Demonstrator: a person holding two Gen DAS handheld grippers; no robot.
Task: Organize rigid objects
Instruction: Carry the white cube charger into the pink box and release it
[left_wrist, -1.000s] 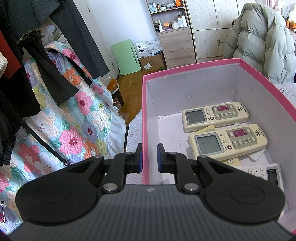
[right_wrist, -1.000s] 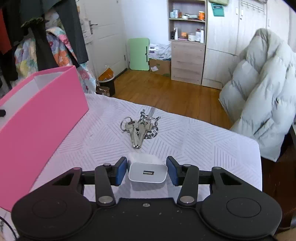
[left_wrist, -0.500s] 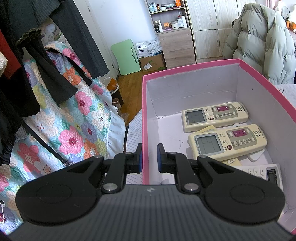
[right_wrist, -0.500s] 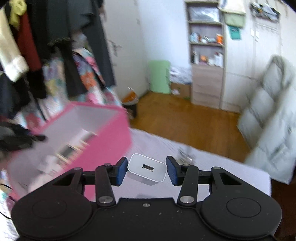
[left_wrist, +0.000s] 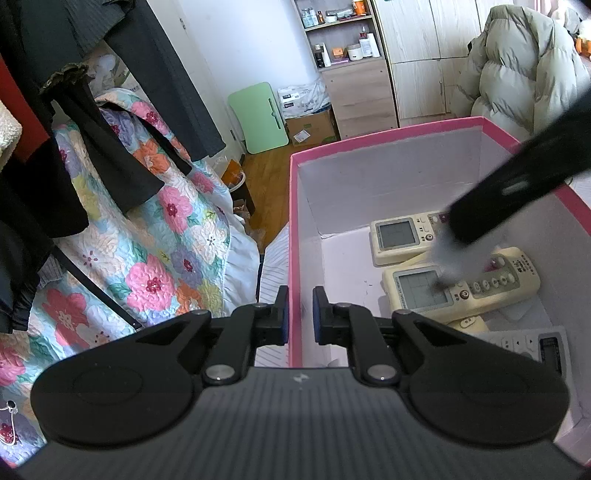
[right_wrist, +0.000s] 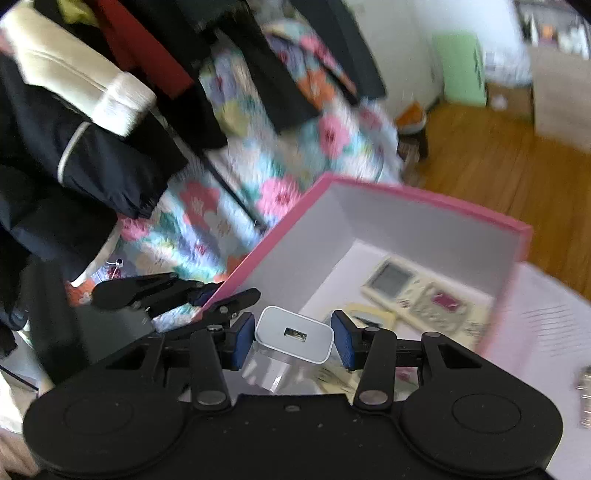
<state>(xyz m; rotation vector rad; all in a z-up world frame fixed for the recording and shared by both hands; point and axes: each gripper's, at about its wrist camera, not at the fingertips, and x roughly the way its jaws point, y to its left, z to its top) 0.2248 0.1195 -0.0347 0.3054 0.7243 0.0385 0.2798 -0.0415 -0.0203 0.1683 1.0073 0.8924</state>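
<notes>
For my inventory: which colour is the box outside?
Pink box, white inside; the right wrist view shows it best.

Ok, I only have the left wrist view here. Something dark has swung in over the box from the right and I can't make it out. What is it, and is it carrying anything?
Observer: That is the right gripper, and it holds a white USB charger between its fingers.
Operator: Is the charger over the box?
Observer: It hangs above the near end of the pink box, not yet set down.
Operator: What else is left outside the box?
Observer: At the right edge of the right wrist view something metallic lies on the white cloth, too blurred to name.
Operator: And my own gripper?
Observer: The left gripper clamps the box's side wall.
</notes>
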